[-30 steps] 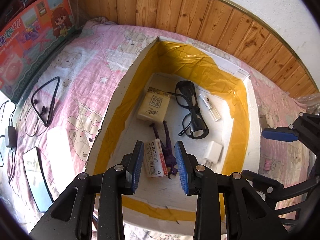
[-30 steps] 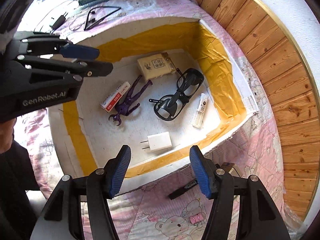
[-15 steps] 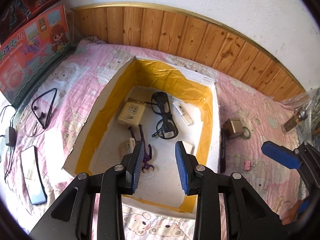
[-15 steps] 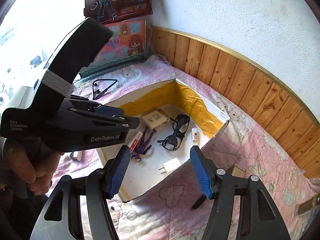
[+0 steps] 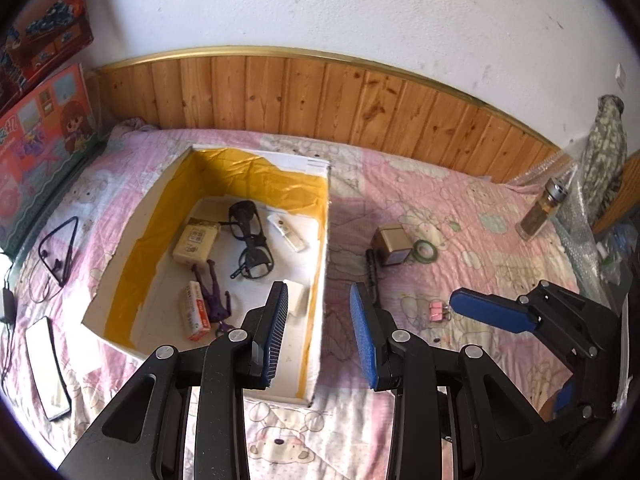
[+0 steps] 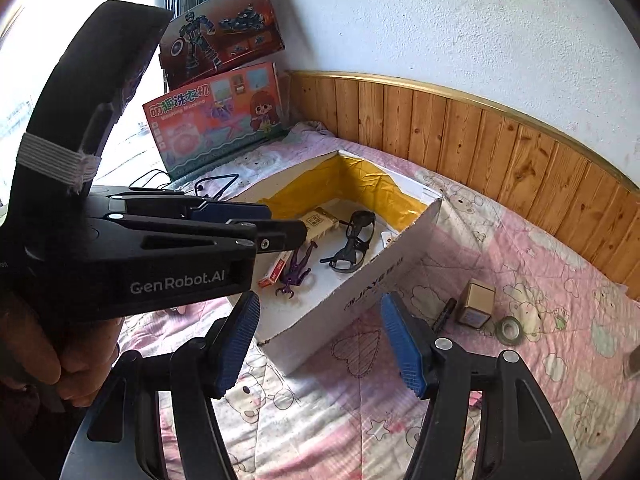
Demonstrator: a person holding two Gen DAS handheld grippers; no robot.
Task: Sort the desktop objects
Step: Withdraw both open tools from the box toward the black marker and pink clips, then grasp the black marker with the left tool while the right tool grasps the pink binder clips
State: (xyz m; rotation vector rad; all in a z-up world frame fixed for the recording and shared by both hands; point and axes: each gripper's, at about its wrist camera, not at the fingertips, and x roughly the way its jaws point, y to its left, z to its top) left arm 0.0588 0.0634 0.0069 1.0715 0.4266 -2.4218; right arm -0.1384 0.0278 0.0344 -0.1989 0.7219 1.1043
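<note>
A white box with yellow tape lining [image 5: 316,240] [image 6: 360,292] sits on the pink bedspread. Inside lie black glasses [image 5: 250,240] [image 6: 352,246], a tan packet [image 5: 196,240], a purple figure [image 5: 214,292] [image 6: 296,270], a red-and-white box [image 5: 196,312], a white charger [image 5: 296,298] and a small tube [image 5: 290,234]. My left gripper [image 5: 320,332] is open and empty, raised over the box's near right corner. My right gripper [image 6: 320,344] is open and empty, above the bedspread before the box. A small brown box [image 5: 394,246] [image 6: 476,302], tape roll [image 5: 425,250] [image 6: 509,330], black pen [image 5: 372,276] and pink clip [image 5: 438,311] lie right of the box.
Left of the box lie a black neckband earphone [image 5: 60,256], a phone [image 5: 46,368] and a charger cable [image 5: 6,300]. Toy boxes [image 6: 216,116] lean on the wall at left. A glass bottle [image 5: 542,210] stands at far right. Wood panelling [image 5: 320,104] backs the bed.
Both grippers have pulled up and back from the box, so the box now looks smaller. The left view has swung right, showing the loose items beside the box. Both stay open.
</note>
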